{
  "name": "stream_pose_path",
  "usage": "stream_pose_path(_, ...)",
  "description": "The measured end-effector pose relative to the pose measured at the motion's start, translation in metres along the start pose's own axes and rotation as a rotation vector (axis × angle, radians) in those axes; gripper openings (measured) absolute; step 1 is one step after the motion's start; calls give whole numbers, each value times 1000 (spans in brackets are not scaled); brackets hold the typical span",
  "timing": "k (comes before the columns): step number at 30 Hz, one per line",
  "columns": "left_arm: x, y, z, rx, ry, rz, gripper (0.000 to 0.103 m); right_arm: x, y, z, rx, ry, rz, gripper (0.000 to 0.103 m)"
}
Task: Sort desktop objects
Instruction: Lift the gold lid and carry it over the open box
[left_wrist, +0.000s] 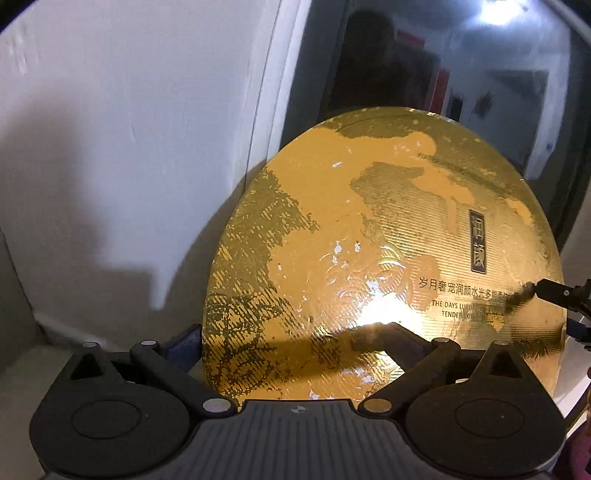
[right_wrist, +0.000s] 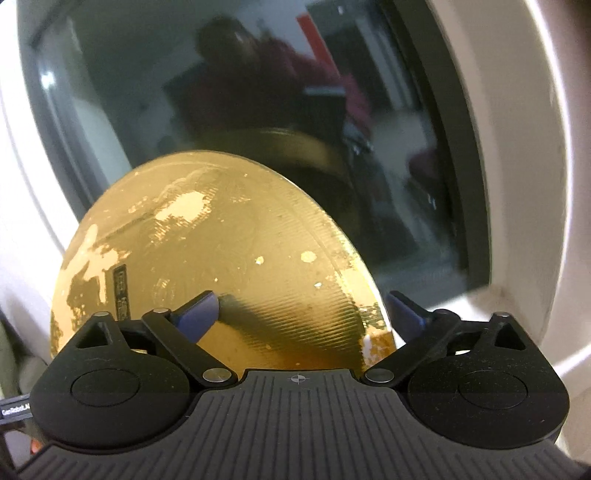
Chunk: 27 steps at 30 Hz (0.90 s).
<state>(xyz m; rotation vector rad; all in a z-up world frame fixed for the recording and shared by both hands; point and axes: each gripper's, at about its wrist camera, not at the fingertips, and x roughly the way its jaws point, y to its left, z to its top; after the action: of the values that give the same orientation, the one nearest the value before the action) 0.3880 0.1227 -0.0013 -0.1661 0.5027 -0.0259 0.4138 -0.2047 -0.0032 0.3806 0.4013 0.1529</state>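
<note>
A: Where does the round gold box (left_wrist: 369, 266) sit in relation to the two tongs?

B: Between them. The left gripper (left_wrist: 295, 343) has it dead ahead, one blue finger (left_wrist: 184, 345) just outside the box's left edge and the other hidden behind the lid. The right gripper (right_wrist: 303, 314) straddles the box's right edge, one blue finger (right_wrist: 199, 314) over the lid and the other just off the rim.

A: Are the tongs closed on it?

B: Both are spread wide. Whether any finger actually presses the box, I cannot tell. Both sit equally near.

A: Does it have a long axis?

B: No, it is a flat disc, so the grip turns on its width, which fills nearly the whole left opening.

A: How does it look, and where is it?

B: A shiny ribbed gold lid, foil worn away in patches, with a small dark label and printed Chinese and English text. It stands close before a dark-framed window (right_wrist: 258, 74), with a white wall (left_wrist: 129, 147) to the left
</note>
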Motion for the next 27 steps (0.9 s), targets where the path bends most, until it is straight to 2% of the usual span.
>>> stream_pose_path(3,-46,-9,18,15,-81,-18,100,-41,19,21,-40,-63,19,97)
stream_pose_path(6,-91,-14,32,4,-114,-33,100,-93,42,39,-95,-92,25,96)
stream_pose_path(11,-167,-22,33,-32,-114,-55,100,-190,76,49,-194,-77,6,95)
stream_pose_path(14,-206,-27,15,-58,-79,-57,100,-246,84,38,-227,-36,-21,96)
stream_pose_path(16,-226,-24,2,-82,-11,-71,100,-281,84,26,-238,-6,-43,95)
stream_pose_path(20,-259,-33,-51,-129,84,-107,100,-351,85,2,-262,54,-87,96)
stream_pose_path(27,-296,-77,-118,-133,223,-210,100,-459,50,-34,-203,92,-219,96)
